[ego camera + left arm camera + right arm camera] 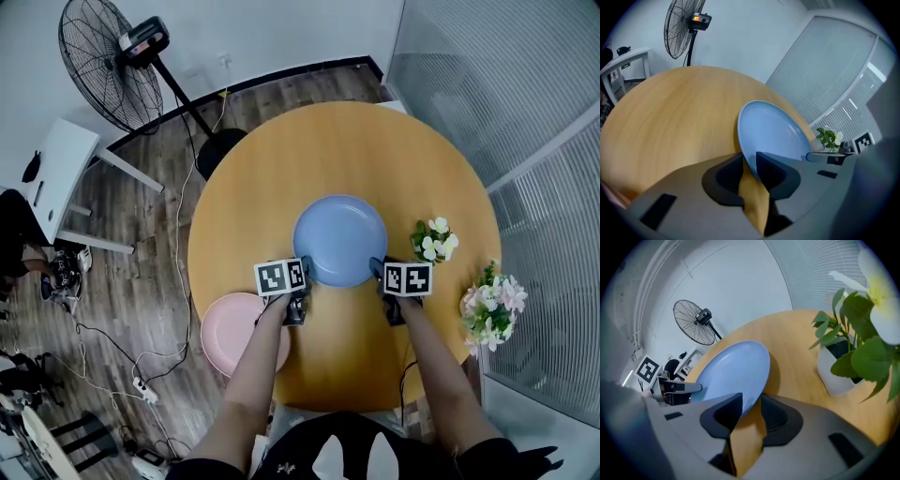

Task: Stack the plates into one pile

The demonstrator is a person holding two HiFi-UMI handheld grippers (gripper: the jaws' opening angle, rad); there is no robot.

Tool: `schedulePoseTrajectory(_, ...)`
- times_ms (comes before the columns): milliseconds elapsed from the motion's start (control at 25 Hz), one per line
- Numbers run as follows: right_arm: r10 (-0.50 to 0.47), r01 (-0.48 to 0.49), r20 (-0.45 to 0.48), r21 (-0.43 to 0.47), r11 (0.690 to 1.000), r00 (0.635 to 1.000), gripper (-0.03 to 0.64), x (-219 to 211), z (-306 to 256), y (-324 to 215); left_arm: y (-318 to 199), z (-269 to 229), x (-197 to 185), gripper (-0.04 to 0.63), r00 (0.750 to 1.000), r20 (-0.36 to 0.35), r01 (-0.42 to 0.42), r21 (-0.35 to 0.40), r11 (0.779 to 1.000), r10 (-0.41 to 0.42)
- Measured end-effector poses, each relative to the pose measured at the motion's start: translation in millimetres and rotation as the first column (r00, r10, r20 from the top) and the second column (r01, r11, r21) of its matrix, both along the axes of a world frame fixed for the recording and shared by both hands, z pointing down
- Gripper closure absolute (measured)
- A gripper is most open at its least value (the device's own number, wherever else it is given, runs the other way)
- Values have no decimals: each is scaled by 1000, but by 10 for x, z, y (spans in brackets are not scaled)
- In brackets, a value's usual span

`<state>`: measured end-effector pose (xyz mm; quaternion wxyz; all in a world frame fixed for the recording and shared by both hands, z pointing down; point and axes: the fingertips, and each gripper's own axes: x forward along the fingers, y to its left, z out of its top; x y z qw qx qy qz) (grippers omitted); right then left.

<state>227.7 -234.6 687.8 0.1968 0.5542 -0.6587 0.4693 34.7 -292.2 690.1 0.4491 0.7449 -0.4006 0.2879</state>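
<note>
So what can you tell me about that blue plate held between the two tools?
The blue plate is round, plain pale blue and smooth, with a shallow well and a low raised rim; it looks like plastic or glazed ceramic. It is empty, near the middle of the round wooden table. The left tool clamps its rim on one side, the right tool on the other. Whether it has lifted off the tabletop I cannot tell. Nothing else touches it.

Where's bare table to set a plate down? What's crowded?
Free: far half of the table beyond the blue plate; left strip between it and the rim. Crowded: right edge, two flower pots; near left, the pink plate.
</note>
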Motion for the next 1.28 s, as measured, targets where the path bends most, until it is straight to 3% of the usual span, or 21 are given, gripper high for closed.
schedulePoseTrajectory(600,0,-1,15,70,998,1000,486,-80,-362,201,244,-371,-85,500,999,-31,16,47,999,-15)
schedulePoseTrajectory(1080,-61,60,5,138,989,998,482,-318,-723,543,683,-712,-341,500,992,-107,83,92,992,-73)
schedulePoseTrajectory(1280,-88,88,-7,162,983,996,480,-446,-850,750,934,-845,-472,500,994,-88,81,128,988,-70)
